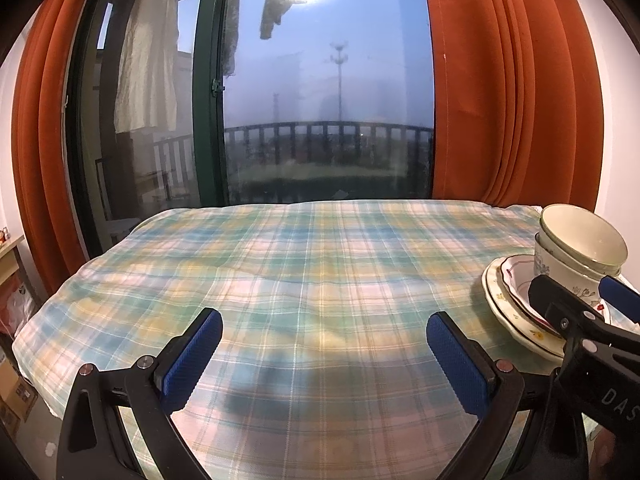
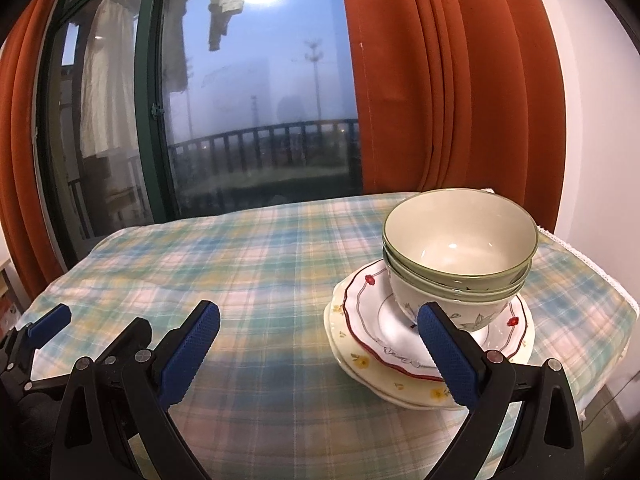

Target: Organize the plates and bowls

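From the left wrist view, the left tool (image 1: 323,354) hangs spread wide over bare plaid cloth (image 1: 304,264), pinching nothing; the stack of plates (image 1: 505,296) and nested bowls (image 1: 580,246) sits at the far right edge of the worktop, partly covered by the right tool (image 1: 584,294), whose dark arm and blue pads cross in front of it, so the near rims are hidden here. From the right wrist view, the right tool (image 2: 320,344) is likewise spread and empty, its right finger (image 2: 450,356) overlapping the near side of the pile; whether it touches a rim I cannot tell. Here the stack reads clearly: green-rimmed bowls nested on a red-trimmed plate (image 2: 374,320), which rests on a cream flowered plate (image 2: 360,364). How many bowls or plates lie in the pile is hard to count. Everything appears gathered already, so the stacking looks finished or nearly so; any next move would probably call for drawing the right tool clear without nudging the pile, which sits close to the worktop's right edge.
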